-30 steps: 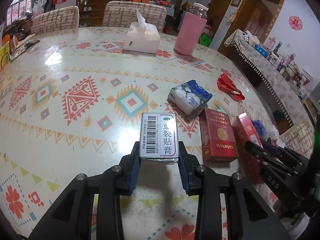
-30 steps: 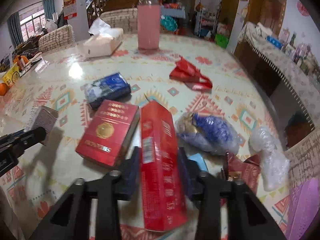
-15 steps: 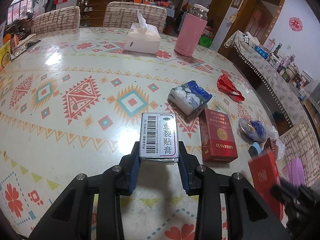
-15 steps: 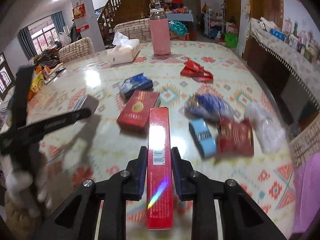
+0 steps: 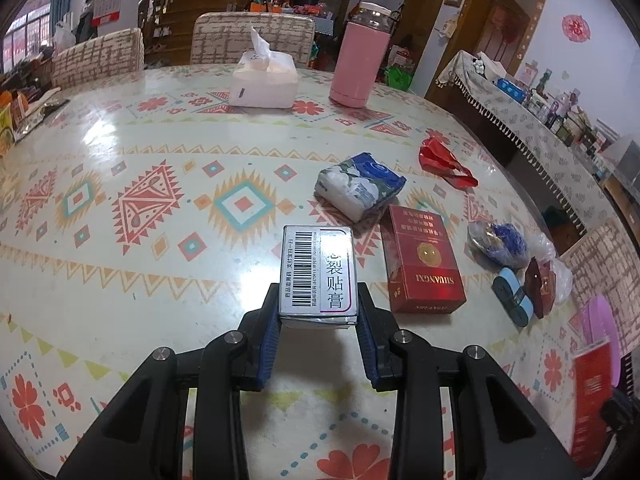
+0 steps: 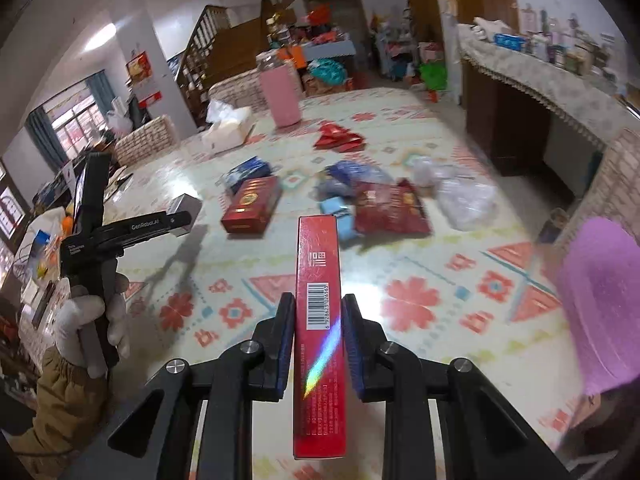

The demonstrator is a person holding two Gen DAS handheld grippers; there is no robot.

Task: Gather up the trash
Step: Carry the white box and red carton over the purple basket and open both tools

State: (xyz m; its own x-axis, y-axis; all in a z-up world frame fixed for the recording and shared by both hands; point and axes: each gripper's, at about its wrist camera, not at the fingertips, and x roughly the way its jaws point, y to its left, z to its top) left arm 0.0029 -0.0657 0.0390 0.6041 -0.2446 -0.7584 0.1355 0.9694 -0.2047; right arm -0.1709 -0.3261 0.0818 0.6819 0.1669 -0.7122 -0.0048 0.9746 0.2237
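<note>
- Left wrist view: the left tongs (image 5: 318,322) are clenched on a small white barcode box (image 5: 318,274), its long axis running straight ahead along the fingers, lifted just above the surface (image 5: 120,152)
- Ahead and to the right of those tongs lie the leftovers: a red cigarette pack (image 5: 424,266), a blue-white tissue pack (image 5: 360,190), a crumpled blue wrapper (image 5: 498,242); all nearer the right side
- Right wrist view: the right tongs (image 6: 318,326) grip a long red carton (image 6: 318,328) on edge, long axis pointing forward, held over the near edge of the surface
- A purple bin (image 6: 604,300), blurred, sits to the right of these tongs and close by; I'd judge the carton must swing right to drop in, and the right hand is plainly the nearer one
</note>
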